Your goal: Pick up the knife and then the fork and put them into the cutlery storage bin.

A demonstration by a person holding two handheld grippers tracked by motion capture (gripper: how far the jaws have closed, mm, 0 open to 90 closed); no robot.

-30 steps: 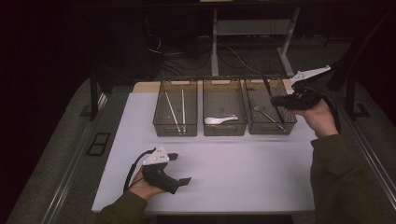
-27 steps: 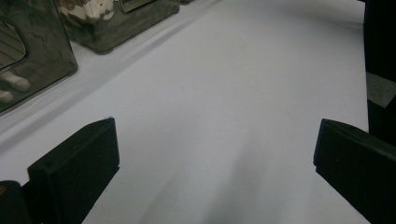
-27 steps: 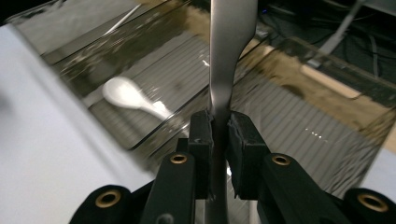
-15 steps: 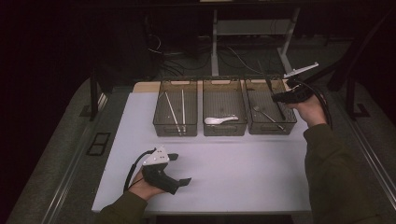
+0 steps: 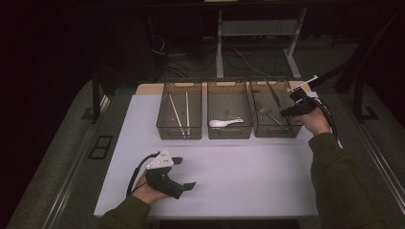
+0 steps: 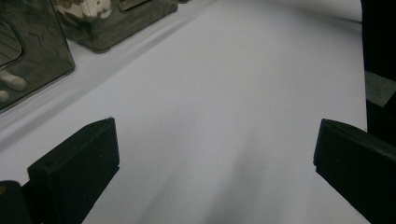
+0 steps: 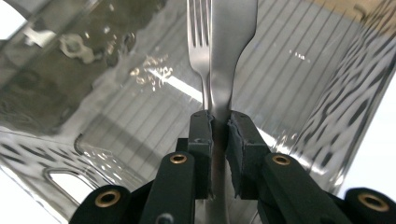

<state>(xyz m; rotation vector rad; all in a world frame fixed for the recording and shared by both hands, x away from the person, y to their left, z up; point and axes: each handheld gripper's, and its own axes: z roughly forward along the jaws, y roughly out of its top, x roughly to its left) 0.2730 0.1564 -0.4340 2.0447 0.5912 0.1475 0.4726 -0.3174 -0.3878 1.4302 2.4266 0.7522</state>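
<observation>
My right gripper (image 5: 286,111) hangs over the right-hand clear bin (image 5: 277,131), shut on a flat metal utensil (image 7: 232,42) whose far end reaches down into that bin. In the right gripper view the pads (image 7: 201,135) clamp its narrow part. A fork (image 7: 198,42) shows just left of it; I cannot tell whether the two touch. At the front left of the white table, my left gripper (image 5: 185,172) rests in the person's hand. Its jaws (image 6: 215,154) stand wide apart over bare tabletop with nothing between them.
Three clear bins stand in a row at the back of the white tabletop (image 5: 248,171). The left bin (image 5: 179,131) holds chopsticks (image 5: 175,114), the middle bin (image 5: 229,132) a white spoon (image 5: 224,123). Another metal utensil (image 5: 268,115) lies in the right bin.
The right hand has come down and slightly forward toward the right bin, bringing the utensil's tip into it. The left hand and its gripper have stayed put.
</observation>
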